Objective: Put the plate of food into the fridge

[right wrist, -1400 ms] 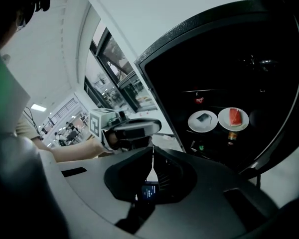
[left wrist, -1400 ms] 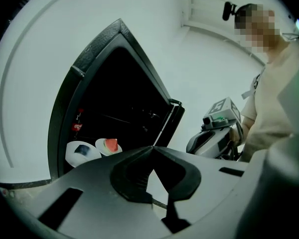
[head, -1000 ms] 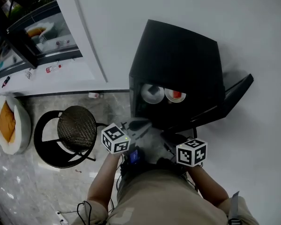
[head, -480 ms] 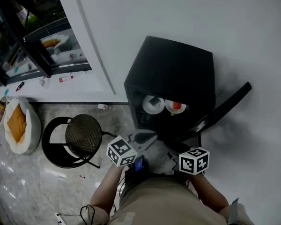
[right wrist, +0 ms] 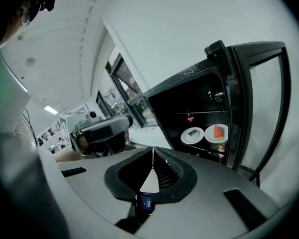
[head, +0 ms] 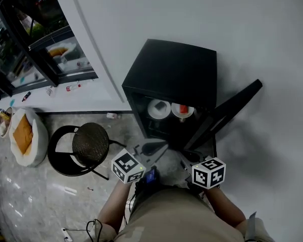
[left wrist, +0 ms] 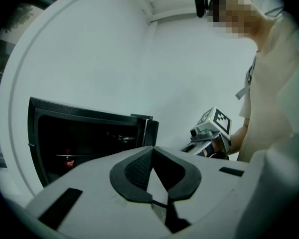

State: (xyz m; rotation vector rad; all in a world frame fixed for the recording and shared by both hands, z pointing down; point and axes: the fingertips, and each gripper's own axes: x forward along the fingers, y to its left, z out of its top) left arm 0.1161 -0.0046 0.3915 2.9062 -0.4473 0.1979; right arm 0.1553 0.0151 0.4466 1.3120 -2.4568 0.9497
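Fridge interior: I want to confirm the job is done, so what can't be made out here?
- Food on the left plate: too small in the head view and the right gripper view; only a dark piece shows.
- Lower shelves of the fridge: dark in the head view, cut off by the right hand-held gripper body in its own view.
- Plates in the left gripper view: lost in the dark interior.

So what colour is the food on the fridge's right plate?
Red food, clearest in right gripper view.
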